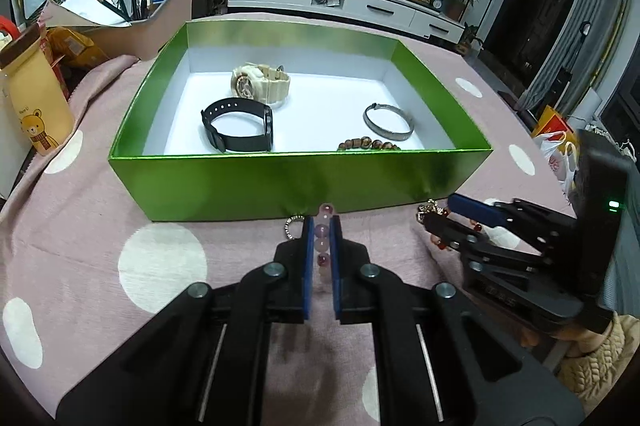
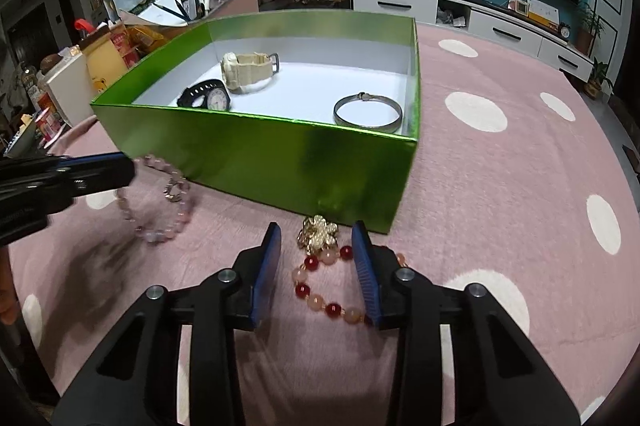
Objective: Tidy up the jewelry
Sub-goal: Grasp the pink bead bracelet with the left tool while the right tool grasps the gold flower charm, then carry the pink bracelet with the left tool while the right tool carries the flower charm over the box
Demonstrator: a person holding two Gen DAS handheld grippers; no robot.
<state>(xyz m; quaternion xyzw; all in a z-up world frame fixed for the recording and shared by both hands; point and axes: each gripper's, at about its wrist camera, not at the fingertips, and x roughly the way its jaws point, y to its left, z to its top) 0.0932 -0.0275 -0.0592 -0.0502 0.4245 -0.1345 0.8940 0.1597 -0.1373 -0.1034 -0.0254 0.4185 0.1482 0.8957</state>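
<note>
A green box stands on the pink dotted cloth and holds a cream watch, a black watch, a silver bangle and a brown bead bracelet. My left gripper is shut on a pale purple bead bracelet in front of the box; the bracelet also shows in the right wrist view. My right gripper is open around a red and pink bead bracelet with a gold flower charm, which lies on the cloth by the box's near corner.
The box stands just beyond both grippers. A yellow bear bottle, snack packs and a pink desk organizer with pens crowd the far left. The right gripper shows at the right in the left wrist view.
</note>
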